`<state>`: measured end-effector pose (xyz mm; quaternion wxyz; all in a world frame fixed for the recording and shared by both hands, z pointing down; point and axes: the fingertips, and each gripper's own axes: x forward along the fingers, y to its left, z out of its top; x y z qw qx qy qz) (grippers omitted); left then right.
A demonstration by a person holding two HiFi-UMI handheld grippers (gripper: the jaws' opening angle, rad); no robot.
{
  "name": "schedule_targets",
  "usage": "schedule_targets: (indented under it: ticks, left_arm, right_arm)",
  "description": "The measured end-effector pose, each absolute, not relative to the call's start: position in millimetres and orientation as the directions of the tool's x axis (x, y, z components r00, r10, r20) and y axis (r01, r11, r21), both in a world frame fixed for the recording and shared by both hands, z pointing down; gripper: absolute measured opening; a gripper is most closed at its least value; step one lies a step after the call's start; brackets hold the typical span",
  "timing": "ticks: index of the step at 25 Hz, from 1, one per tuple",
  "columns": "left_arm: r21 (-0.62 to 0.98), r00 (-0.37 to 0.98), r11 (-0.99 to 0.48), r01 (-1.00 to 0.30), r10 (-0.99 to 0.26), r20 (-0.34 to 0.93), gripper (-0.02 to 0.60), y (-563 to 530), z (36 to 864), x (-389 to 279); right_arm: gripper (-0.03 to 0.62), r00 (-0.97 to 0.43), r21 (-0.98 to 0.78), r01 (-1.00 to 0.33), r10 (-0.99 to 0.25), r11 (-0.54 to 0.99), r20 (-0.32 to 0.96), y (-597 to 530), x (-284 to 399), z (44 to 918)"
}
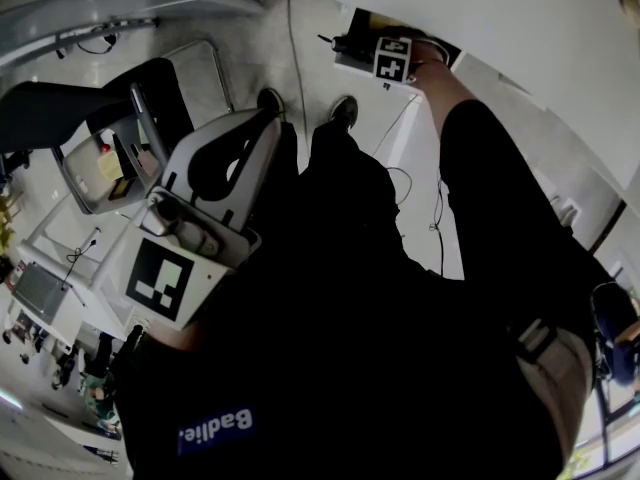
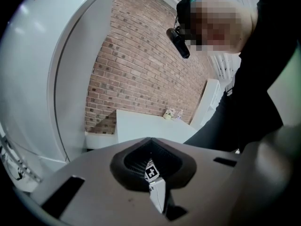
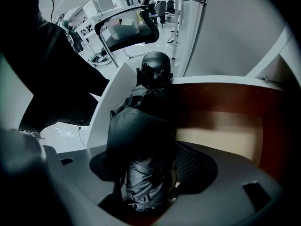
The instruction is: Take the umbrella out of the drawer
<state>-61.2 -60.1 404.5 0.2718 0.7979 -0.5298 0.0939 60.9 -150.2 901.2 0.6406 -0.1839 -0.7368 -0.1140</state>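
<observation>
The black folded umbrella lies in the open drawer, which has red-brown walls and a pale bottom. Its rounded handle points away from me. My right gripper points straight down over it and is open, the umbrella's fabric body standing between the jaws. In the head view this gripper reaches under the white table top, its jaws hidden. My left gripper hangs at the left, away from the drawer. It is shut and empty.
A black office chair stands on the grey floor to my left; it also shows behind the drawer. Cables run over the floor by the table. The left gripper view faces a brick wall and a white counter.
</observation>
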Motion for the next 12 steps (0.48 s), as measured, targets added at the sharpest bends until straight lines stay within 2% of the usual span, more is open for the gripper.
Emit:
schedule_targets:
  ticks: [6, 12]
  left_arm:
    - [0.348, 0.433, -0.293, -0.891, -0.783, 0.447, 0.002, -56.9, 407.0, -55.3]
    - [0.357, 0.456, -0.315, -0.879, -0.774, 0.438, 0.002, -56.7, 401.5, -51.2]
  right_arm:
    - [0.284, -0.068, -0.093, 0.438, 0.136, 0.894, 0.988, -150.6, 62.9, 901.9]
    - [0.267, -0.123, -0.025, 0.403, 0.081, 0.915, 0.989, -150.8, 64.8, 881.4]
